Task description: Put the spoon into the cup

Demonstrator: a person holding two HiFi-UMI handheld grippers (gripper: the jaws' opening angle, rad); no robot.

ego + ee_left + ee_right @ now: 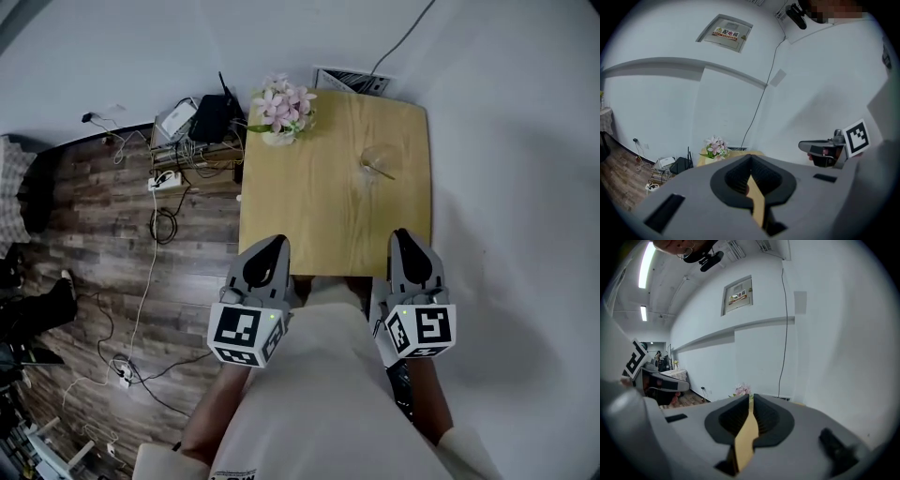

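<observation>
A clear glass cup [379, 157] stands on the far right part of the wooden table [309, 206]. A thin spoon [380, 171] shows at the cup's near side; I cannot tell whether it lies beside the cup or rests in it. My left gripper [278, 242] hovers over the table's near left edge, shut and holding nothing. My right gripper [401, 234] is at the near right edge, also shut and holding nothing. Both gripper views aim at the wall, with the jaws of the left gripper [750, 156] and the right gripper [751, 396] closed tip to tip. Neither shows the cup.
A vase of pink flowers [281, 108] stands at the table's far left corner. Left of the table, a power strip [165, 178], a black router [211, 117] and loose cables lie on the wood floor. White walls close the far and right sides.
</observation>
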